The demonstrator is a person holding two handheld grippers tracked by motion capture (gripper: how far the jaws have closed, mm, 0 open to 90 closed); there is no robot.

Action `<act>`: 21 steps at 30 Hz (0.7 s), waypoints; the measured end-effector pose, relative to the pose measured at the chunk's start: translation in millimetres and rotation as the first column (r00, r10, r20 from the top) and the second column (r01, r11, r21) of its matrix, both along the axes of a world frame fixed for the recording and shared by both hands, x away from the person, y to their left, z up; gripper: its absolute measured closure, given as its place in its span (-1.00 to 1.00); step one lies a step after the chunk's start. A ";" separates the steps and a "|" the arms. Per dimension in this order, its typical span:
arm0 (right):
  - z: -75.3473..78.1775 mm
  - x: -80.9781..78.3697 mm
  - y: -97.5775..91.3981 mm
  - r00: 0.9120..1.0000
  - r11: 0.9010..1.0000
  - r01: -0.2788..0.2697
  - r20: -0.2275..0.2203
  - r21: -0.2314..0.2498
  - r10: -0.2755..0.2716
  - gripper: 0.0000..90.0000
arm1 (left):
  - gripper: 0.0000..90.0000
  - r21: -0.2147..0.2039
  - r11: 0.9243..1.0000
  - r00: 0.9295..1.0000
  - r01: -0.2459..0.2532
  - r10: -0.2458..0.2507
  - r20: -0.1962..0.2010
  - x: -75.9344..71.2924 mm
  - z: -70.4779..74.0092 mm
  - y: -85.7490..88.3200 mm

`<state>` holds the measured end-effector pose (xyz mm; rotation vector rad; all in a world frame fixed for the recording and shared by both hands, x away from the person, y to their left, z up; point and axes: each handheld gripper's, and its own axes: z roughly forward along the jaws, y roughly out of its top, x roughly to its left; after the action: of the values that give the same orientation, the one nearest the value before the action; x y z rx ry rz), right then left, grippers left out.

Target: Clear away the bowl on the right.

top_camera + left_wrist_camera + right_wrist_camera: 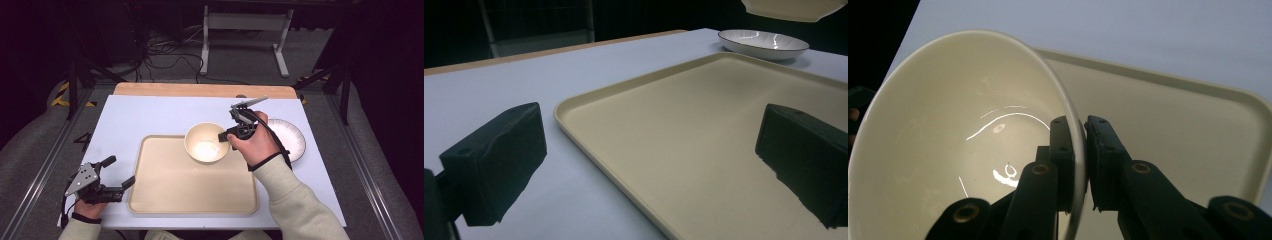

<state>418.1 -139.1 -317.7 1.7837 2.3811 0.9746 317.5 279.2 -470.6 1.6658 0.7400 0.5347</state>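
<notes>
Right gripper view: the right tool (1078,160) pinches the round cream bowl (958,145) by its thin rim, above the beige plastic tray (192,182). That rim grip could slip and tip it. The left tool (117,172) idles, jaws spread, on the tabletop (150,112).

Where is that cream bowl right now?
In the high view the cream bowl is over the far right corner of the beige tray, its rim pinched by the right tool, with the white plate just beyond on the right.
</notes>
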 end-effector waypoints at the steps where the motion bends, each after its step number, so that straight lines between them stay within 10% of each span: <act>1: -1.1 0.4 1.0 1.000 1.000 -0.001 -0.005 0.002 0.001 0.84 | -0.99 0.000 1.000 1.000 0.000 0.000 0.000 0.0 0.0 0.1; 21: -47.8 6.7 23.4 0.997 0.999 -0.032 -0.065 0.001 0.032 0.83 | -0.99 0.005 1.000 1.000 0.005 -0.005 0.000 -0.5 0.3 -0.1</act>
<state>424.8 -115.7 -365.4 1.8099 2.4553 0.9340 317.0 279.1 -470.3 1.6715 0.7346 0.5332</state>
